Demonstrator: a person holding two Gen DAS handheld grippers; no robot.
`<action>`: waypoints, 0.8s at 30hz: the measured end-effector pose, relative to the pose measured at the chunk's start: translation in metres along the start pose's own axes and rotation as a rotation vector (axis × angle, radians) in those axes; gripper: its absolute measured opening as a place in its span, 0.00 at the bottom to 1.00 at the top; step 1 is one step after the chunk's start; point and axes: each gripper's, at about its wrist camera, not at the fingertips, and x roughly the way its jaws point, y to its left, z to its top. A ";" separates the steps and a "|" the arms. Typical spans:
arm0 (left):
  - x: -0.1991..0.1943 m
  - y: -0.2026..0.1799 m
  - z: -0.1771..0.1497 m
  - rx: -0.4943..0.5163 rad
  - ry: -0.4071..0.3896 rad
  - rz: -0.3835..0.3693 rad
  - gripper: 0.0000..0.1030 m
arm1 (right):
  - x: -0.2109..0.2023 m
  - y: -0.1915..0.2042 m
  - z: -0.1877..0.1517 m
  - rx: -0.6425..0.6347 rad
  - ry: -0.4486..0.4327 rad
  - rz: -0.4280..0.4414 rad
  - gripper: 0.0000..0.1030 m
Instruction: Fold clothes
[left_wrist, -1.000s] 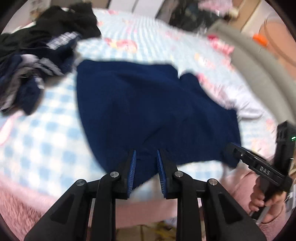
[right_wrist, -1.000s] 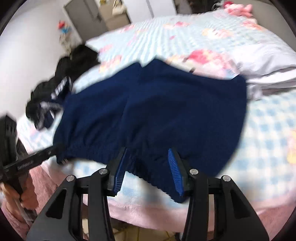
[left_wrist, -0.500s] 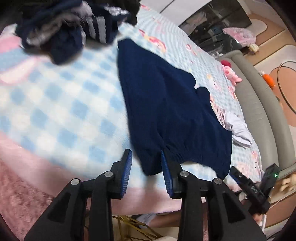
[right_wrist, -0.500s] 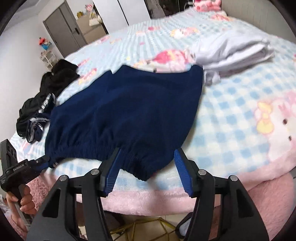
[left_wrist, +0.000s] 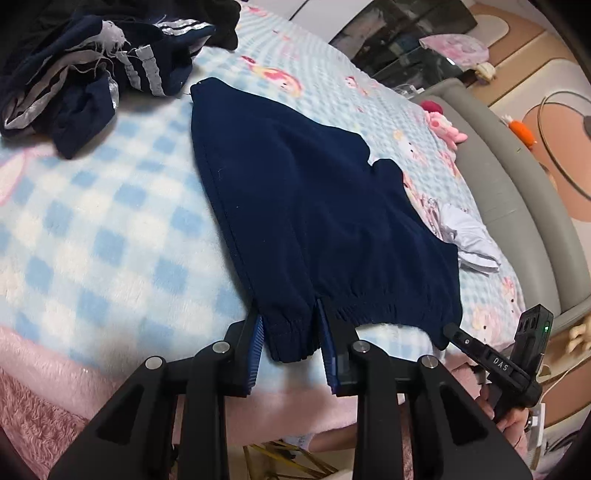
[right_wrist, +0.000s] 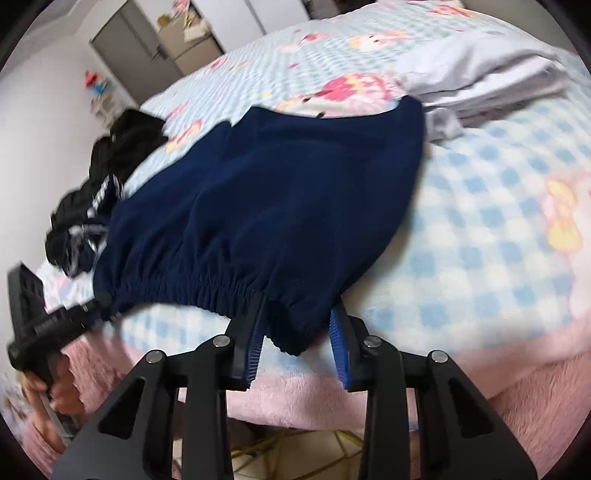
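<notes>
Left wrist view: the left gripper (left_wrist: 291, 332) has just been closing and pinches one waistband corner of the navy shorts (left_wrist: 314, 206), which lie flat on the checked blanket (left_wrist: 110, 236), legs running away from the fingers. A heap of dark clothes (left_wrist: 92, 70) sits beside the far leg. Right wrist view: the right gripper (right_wrist: 297, 325), also just closing, clamps the opposite corner; white folded garments (right_wrist: 480, 70) touch the far hem.

Bare blanket (left_wrist: 110, 229) flanks shorts (left_wrist: 314, 206) (clothes heap (left_wrist: 92, 66) crowds far-left).
</notes>
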 end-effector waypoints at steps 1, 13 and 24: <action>-0.001 -0.001 0.000 0.003 0.001 0.010 0.23 | 0.003 0.001 0.000 -0.010 0.008 -0.013 0.24; -0.028 0.000 -0.009 0.050 0.043 0.075 0.23 | -0.018 0.015 -0.004 -0.064 -0.018 -0.007 0.10; -0.070 -0.008 -0.018 0.100 -0.117 0.222 0.31 | -0.012 -0.003 0.000 -0.025 -0.015 0.026 0.21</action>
